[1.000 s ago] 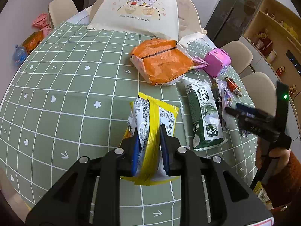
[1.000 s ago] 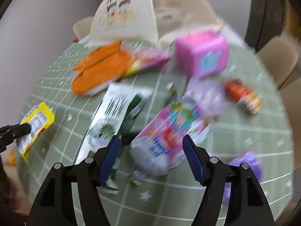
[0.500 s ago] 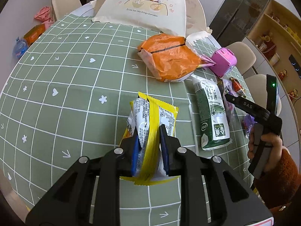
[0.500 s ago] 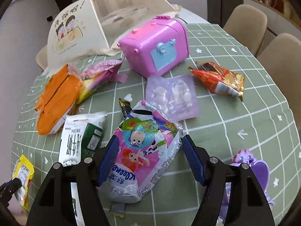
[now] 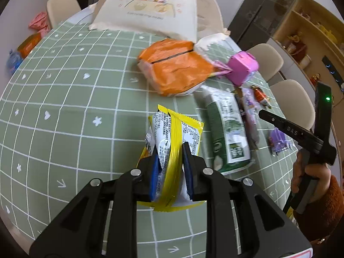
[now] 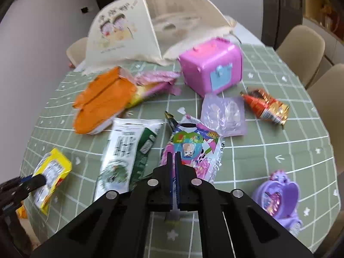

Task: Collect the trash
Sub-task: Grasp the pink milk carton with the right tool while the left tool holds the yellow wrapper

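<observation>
The left gripper (image 5: 171, 157) has its jaws narrowed onto a yellow snack wrapper (image 5: 172, 133), which stands on edge between the blue pads above the green checked tablecloth (image 5: 64, 107). The right gripper (image 6: 173, 163) has just snapped its jaws together; they now sit nearly touching, pinching the near edge of the pink cartoon tissue pack (image 6: 193, 148), a thin fold of it caught between the pads. In the right wrist view, a green-and-white packet (image 6: 126, 154) lies just beside the tissue pack at 9 o'clock, with a small dark wrapper (image 6: 171, 118) poking out between them. An orange bag (image 6: 103, 101) sits at 10 o'clock, a pink toy box (image 6: 212, 66) at 12 o'clock, and a clear purple sachet (image 6: 223, 114) at 1 o'clock. A red-and-gold wrapper (image 6: 266, 105) lies at 2 o'clock, and a purple heart toy (image 6: 277, 195) lies at 4 o'clock. A cream food cover (image 6: 133, 30) stands at the far edge.
</observation>
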